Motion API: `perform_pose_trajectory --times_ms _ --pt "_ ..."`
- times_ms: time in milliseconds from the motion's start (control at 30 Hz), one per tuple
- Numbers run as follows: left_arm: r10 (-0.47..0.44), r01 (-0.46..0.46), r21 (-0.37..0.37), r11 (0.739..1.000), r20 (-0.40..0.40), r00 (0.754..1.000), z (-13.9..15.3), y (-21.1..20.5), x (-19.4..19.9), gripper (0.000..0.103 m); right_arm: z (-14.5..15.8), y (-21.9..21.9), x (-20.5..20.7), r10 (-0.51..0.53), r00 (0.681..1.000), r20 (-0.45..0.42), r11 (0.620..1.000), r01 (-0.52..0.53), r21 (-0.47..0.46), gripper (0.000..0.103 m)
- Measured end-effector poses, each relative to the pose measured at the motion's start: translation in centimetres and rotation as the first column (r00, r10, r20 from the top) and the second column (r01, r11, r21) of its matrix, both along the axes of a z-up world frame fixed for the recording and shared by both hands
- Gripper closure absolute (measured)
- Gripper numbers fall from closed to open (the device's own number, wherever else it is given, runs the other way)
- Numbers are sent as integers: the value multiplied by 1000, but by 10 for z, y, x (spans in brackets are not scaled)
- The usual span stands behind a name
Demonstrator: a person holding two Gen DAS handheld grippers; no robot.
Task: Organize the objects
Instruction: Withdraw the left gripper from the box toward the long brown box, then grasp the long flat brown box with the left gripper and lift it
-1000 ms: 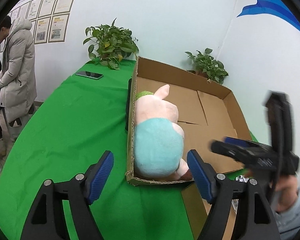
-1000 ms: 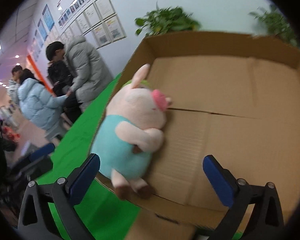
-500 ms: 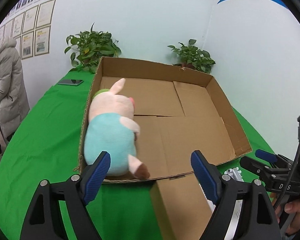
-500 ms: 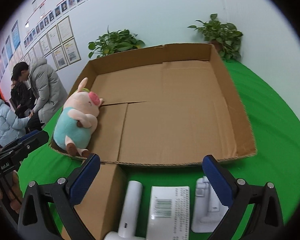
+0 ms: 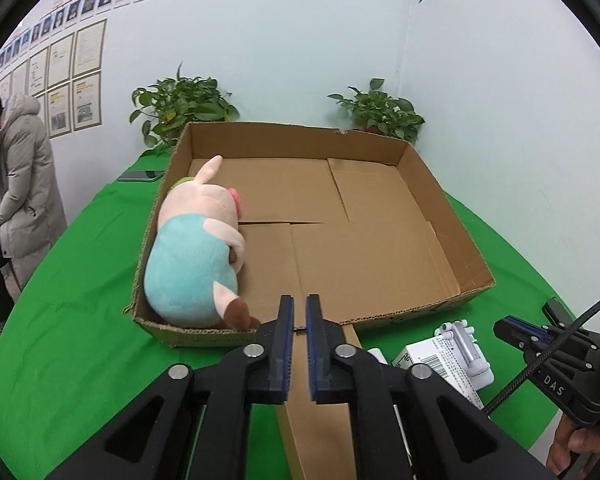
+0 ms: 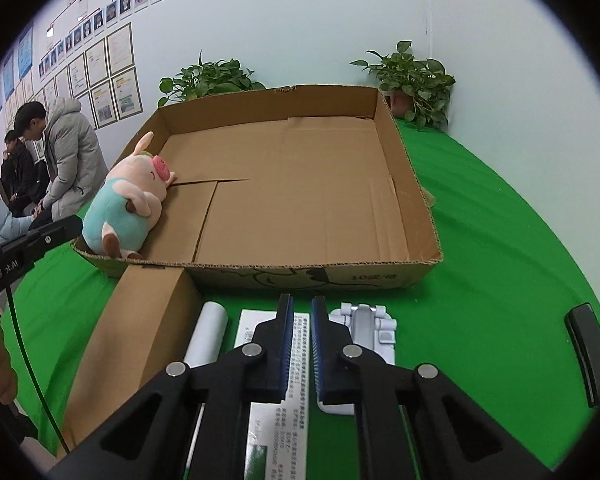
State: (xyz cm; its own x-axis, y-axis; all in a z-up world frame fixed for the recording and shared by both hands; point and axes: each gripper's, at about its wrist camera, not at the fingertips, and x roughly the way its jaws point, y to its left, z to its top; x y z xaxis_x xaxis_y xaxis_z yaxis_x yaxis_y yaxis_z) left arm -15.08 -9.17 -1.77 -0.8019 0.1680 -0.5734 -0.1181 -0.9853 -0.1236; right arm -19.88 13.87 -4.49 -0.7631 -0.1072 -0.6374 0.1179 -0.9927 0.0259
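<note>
A plush pig (image 5: 197,258) in a teal shirt lies inside the left side of a shallow cardboard tray (image 5: 432,184); it also shows in the right wrist view (image 6: 127,200), in the tray (image 6: 400,184). My left gripper (image 5: 297,312) is shut and empty, above a long brown box (image 5: 316,420) in front of the tray. My right gripper (image 6: 302,312) is shut and empty, above a white carton (image 6: 277,360). A white tube (image 6: 207,334) and a white stand (image 6: 370,332) lie beside the carton.
Green cloth covers the table (image 6: 500,240). The long brown box (image 6: 139,340) lies left of the tube. A phone (image 5: 141,176) lies at the back left. Two potted plants (image 5: 179,108) stand at the wall. People sit at the left (image 6: 63,152). A black object (image 6: 584,348) lies at the right.
Both grippers have closed from wide open. Both have drawn back from the tray, so the items in front of it now show.
</note>
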Motion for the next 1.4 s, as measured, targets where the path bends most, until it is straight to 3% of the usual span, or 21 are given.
perform_pose_trajectory --times_ms 33,67,100,167,400,600,733,967,1067,1167,1233,1333,1400 --pt "-3 3 -5 1000 3 1000 0 1 2 76 -1 1 1 -1 1000 7 1000 1 -1 89" --pt "-6 6 -6 1000 -1 1000 0 1 6 52 -2 2 3 -5 1000 11 1000 5 -2 69" --pt "1 -1 -2 1000 -12 1000 0 -1 11 33 -2 4 5 -8 1000 13 1000 8 -4 39" --pt "-2 3 27 1000 -24 1000 2 -6 18 20 -4 8 9 0 1000 8 1000 1 -24 20" --pt "-38 37 36 999 12 999 2 -10 33 20 -12 1 21 52 998 32 999 -52 1 20" --pt "-51 48 68 997 33 998 6 -18 38 20 -11 0 46 155 988 -14 988 -155 5 20" --pt "-66 61 77 995 64 996 5 -16 37 20 -4 2 70 310 949 -61 946 -314 -75 19" --pt "-87 81 72 994 86 992 5 -13 44 20 -9 -18 87 456 890 -29 887 -457 -72 19" --pt "-91 88 44 995 73 993 14 -17 56 20 -16 -33 108 559 829 16 829 -558 -47 19" --pt "-81 78 32 996 76 994 16 -21 66 20 -25 -48 139 674 736 72 739 -667 -95 19" --pt "-75 71 50 996 88 993 11 -24 71 20 -29 -56 158 706 703 84 708 -703 -68 19" --pt "-82 70 95 993 130 988 -6 -24 72 20 -34 -59 169 705 703 93 709 -699 -95 19" --pt "-96 77 117 990 167 981 -20 -21 68 20 -36 -58 167 669 738 84 743 -664 -79 19"
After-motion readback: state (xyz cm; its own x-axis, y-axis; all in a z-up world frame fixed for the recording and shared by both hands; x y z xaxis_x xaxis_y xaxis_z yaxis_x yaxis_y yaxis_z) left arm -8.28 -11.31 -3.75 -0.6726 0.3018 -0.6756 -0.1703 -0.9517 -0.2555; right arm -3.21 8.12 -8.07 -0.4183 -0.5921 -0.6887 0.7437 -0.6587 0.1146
